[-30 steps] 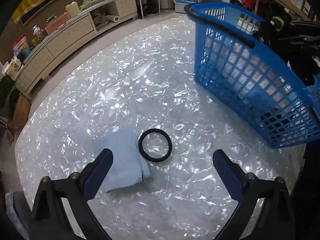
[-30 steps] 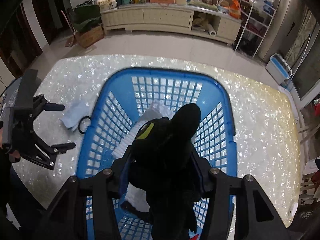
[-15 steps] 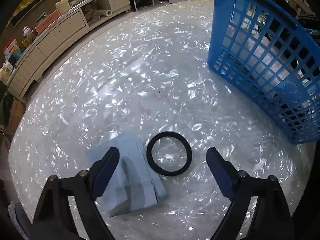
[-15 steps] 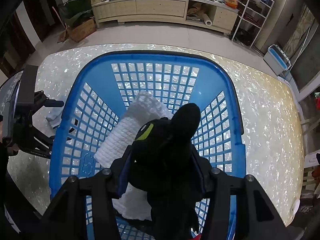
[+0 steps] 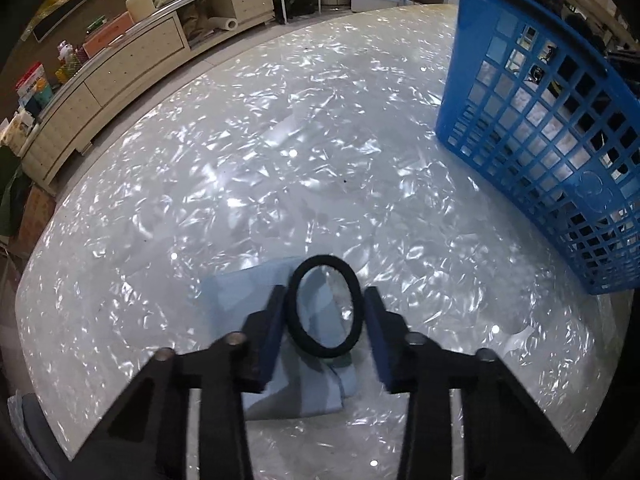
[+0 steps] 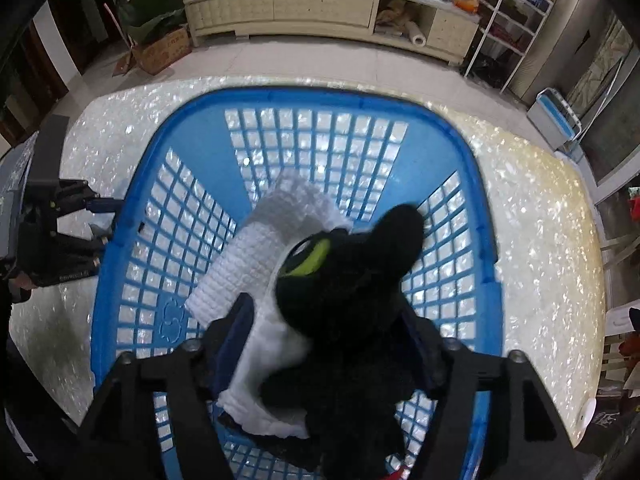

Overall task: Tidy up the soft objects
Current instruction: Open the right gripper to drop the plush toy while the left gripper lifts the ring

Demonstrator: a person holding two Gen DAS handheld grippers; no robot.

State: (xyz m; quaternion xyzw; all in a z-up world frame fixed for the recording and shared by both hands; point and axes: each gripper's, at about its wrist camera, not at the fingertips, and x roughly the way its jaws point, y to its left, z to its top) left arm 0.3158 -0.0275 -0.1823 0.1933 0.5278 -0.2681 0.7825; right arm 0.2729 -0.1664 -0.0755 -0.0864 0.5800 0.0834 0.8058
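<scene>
While left gripper [image 5: 324, 320] jaws close on black ring [image 5: 325, 306], right gripper [image 6: 328, 344] jaws open around black plush [image 6: 348, 280]

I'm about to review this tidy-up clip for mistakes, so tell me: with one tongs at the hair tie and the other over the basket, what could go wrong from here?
1. The left tongs are closing on the thin hair tie, squeezed to an oval; it could slip or spring out.
2. The hair tie overlaps the blue cloth, which may get pinched or dragged.
3. The right tongs are opening; the black plush toy between them could catch on a pad instead of falling into the basket.
</scene>
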